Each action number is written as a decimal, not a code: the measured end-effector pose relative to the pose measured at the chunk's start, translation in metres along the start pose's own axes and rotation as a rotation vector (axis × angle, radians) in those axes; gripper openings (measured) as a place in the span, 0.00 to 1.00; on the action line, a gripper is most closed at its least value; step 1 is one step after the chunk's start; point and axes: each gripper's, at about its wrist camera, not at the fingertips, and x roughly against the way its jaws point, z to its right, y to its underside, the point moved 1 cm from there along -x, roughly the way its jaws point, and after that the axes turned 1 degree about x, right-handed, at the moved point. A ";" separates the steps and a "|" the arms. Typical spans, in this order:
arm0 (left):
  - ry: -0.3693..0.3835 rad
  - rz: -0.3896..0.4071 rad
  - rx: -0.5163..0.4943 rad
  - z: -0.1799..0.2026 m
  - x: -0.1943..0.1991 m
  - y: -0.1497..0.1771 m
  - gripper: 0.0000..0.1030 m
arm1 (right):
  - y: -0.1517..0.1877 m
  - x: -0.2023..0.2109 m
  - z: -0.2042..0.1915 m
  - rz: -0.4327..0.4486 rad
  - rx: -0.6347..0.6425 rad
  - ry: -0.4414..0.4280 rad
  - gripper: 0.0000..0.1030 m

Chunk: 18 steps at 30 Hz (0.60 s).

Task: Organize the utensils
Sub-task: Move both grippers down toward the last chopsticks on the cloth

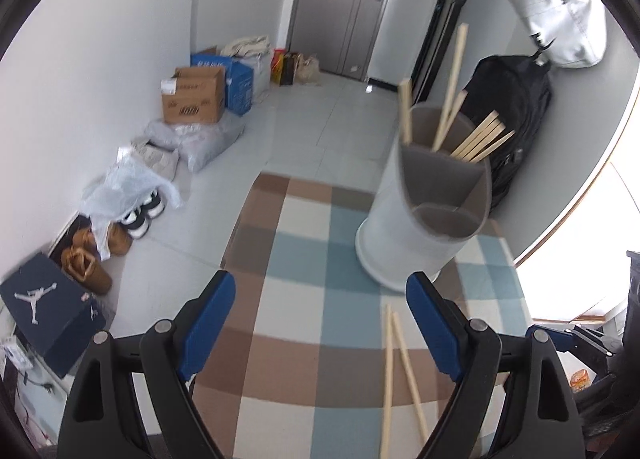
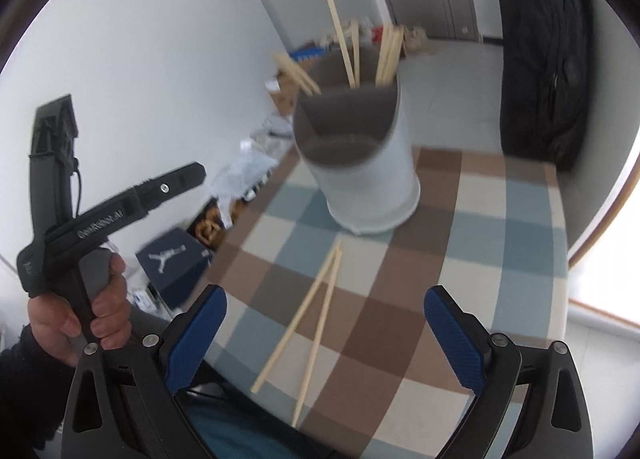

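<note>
In the left wrist view, the left gripper (image 1: 320,291) is hanging with its jaws spread wide and nothing between them above a checked cloth (image 1: 304,259), while two loose chopsticks (image 1: 394,363) are lying crossed on the cloth by the right finger, just in front of a white holder (image 1: 404,227) that is standing with more chopsticks (image 1: 478,141) leaning in its far compartment. In the right wrist view, the right gripper (image 2: 325,309) is likewise standing wide apart and empty over the cloth (image 2: 460,227), the two loose chopsticks (image 2: 310,319) are lying between its fingers and the holder (image 2: 372,179), and a hand (image 2: 86,317) at the left is gripping the other tool's handle.
</note>
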 end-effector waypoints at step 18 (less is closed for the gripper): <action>-0.034 -0.047 0.169 -0.036 0.002 0.000 0.82 | -0.010 -0.117 -0.019 -0.292 0.097 0.163 0.35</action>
